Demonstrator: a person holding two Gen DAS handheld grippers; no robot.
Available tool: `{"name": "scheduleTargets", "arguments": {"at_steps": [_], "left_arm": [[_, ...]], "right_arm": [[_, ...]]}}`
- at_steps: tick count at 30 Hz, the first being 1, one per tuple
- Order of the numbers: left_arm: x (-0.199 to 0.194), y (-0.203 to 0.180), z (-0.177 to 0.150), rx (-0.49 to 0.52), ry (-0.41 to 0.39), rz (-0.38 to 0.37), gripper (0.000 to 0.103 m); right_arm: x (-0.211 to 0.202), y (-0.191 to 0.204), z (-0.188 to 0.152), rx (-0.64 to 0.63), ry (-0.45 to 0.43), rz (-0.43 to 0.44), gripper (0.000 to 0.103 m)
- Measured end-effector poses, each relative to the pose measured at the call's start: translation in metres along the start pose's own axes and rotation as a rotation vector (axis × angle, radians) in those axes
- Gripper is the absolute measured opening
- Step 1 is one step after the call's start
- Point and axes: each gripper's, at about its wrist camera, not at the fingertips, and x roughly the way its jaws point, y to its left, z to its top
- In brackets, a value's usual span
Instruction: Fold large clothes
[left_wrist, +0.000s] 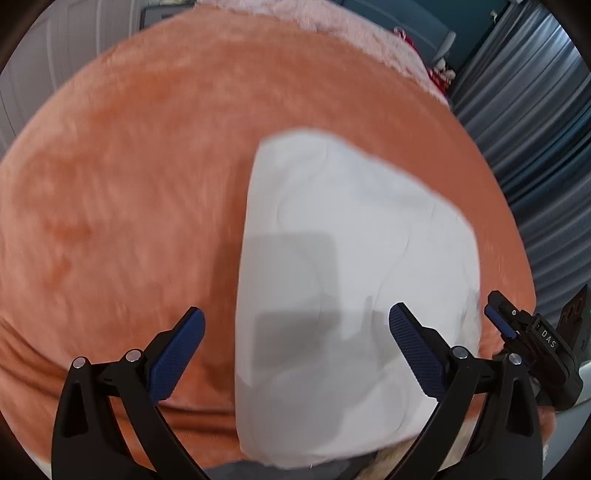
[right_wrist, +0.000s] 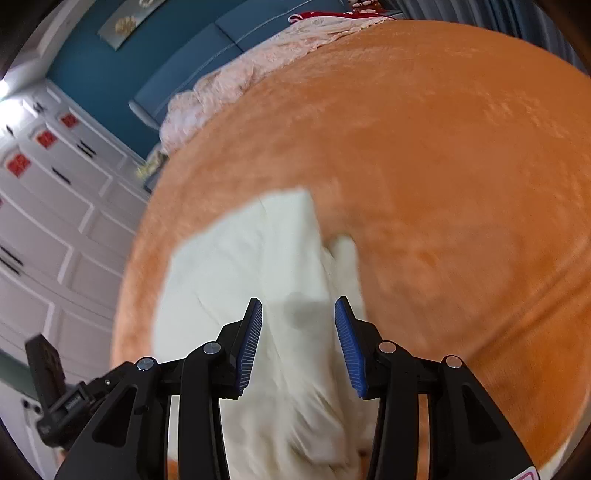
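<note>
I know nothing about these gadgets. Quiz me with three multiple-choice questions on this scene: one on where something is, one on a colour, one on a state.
1. Where does the white garment lie?
A. on the orange blanket
B. on the floor
C. in a drawer

2. What colour are the gripper pads?
A. red
B. blue
C. yellow

3. How is the left gripper?
A. shut on the garment
B. shut on nothing
C. open

Key: 1 A, orange blanket surrounds the cloth. 2 B, blue shows on the fingers in both views. 3 C, its fingers stand wide apart above the cloth.
</note>
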Motion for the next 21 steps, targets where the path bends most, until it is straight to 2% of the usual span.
{"name": "scheduleTargets", "arguments": {"at_steps": [4, 5, 6, 7, 8, 9, 11, 13, 14, 16, 18, 21], "left_arm": [[-0.003, -0.013, 0.026, 0.001, -0.038, 0.003, 0.097], [-0.002, -0.019, 0.029, 0.006, -0.043, 0.010, 0.097], [0.001, -0.025, 0.033, 0.012, -0.045, 0.018, 0.097], [0.005, -0.029, 0.036, 0.019, -0.042, 0.018, 0.097], [0.009, -0.030, 0.038, 0.027, -0.034, 0.023, 0.097], [0.013, -0.034, 0.040, 0.034, -0.029, 0.028, 0.097], [0.022, -0.037, 0.045, 0.052, -0.028, 0.044, 0.097], [0.038, -0.039, 0.049, 0.063, -0.013, 0.069, 0.097], [0.047, -0.039, 0.050, 0.064, -0.002, 0.080, 0.097], [0.071, -0.040, 0.048, 0.068, 0.034, 0.104, 0.097], [0.086, -0.039, 0.045, 0.063, 0.041, 0.108, 0.098], [0.096, -0.038, 0.041, 0.071, 0.015, 0.131, 0.098]], "right_arm": [[0.033, 0.011, 0.024, 0.022, 0.052, 0.020, 0.050], [0.043, 0.014, 0.027, 0.017, 0.073, 0.007, 0.047], [0.057, 0.016, 0.029, 0.012, 0.115, -0.013, 0.026], [0.063, 0.020, 0.030, 0.008, 0.138, -0.015, 0.011], [0.060, 0.024, 0.029, 0.006, 0.123, 0.005, 0.008], [0.046, 0.032, 0.031, -0.012, 0.060, 0.041, 0.005], [0.025, 0.041, 0.033, -0.062, -0.033, 0.048, 0.004], [0.023, 0.041, 0.033, -0.084, -0.061, -0.024, 0.004], [0.035, 0.037, 0.030, -0.101, -0.036, -0.087, 0.004], [0.058, 0.025, 0.024, -0.103, 0.015, -0.147, 0.004], [0.078, 0.013, 0.016, -0.093, 0.053, -0.166, 0.004], [0.093, 0.011, 0.008, -0.135, 0.055, -0.187, 0.006]]}}
